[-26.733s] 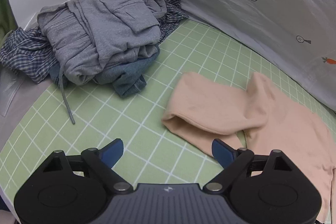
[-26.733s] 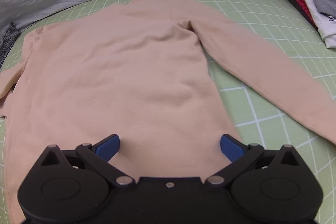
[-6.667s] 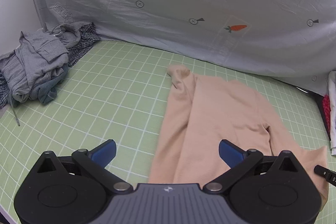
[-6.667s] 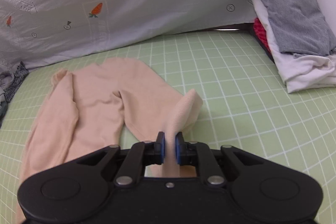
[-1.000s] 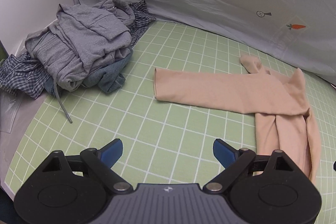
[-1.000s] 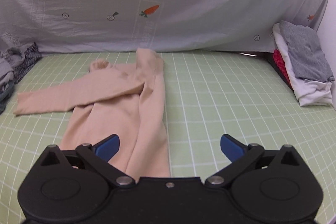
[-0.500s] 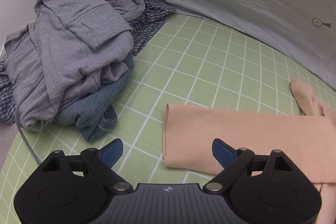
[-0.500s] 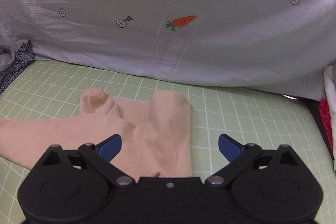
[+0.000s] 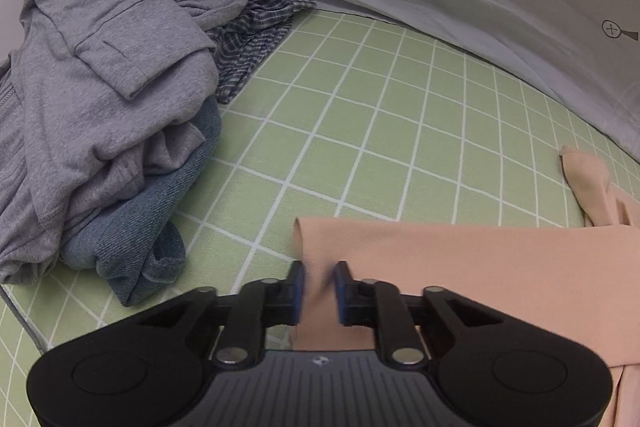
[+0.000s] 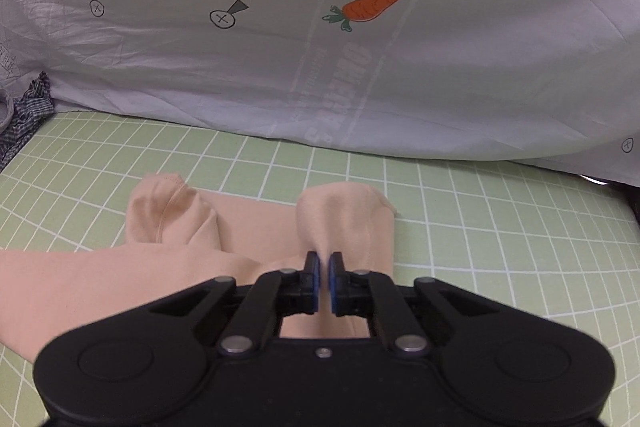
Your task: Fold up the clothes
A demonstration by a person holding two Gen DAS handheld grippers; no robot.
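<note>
Left gripper: pinching cuff of sleeve, ready to fold it.
Right gripper: clamped on top, anchoring the shoulder.

We see the top lying on the mat, its sleeve reaching left toward a heap of clothes — a small gap between them. Behind the mat hangs a sheet; the collar lies left of a raised fold.

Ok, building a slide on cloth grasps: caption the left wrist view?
Left claw shut on the peach top's sleeve end, beside a pile of unfolded clothes on the green grid mat.
</note>
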